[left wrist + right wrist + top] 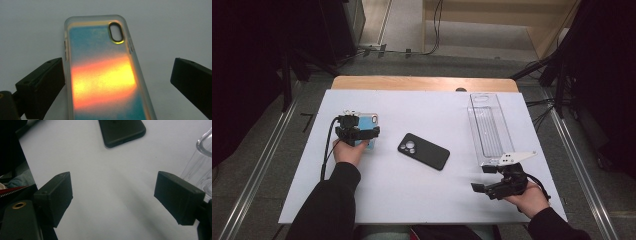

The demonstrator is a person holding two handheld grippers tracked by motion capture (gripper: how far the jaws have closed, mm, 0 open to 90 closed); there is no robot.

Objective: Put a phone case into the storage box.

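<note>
Left of black phone (pixel 423 151): iridescent translucent phone case (pixel 102 75) is straddled by spread left claw (pixel 117 82), unpinched.
Right claw (pixel 113 200): held spread, empty, near clear plastic tray (pixel 488 127).

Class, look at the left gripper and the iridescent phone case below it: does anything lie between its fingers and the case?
Nothing visible does. The left gripper is open, and the iridescent phone case lies flat on the white table between its fingers, with no other object near it.

The left tool (pixel 358 134) covers most of the iridescent case (pixel 371 120), and at six o'clock its lower end (pixel 110 117) runs off-frame.
</note>
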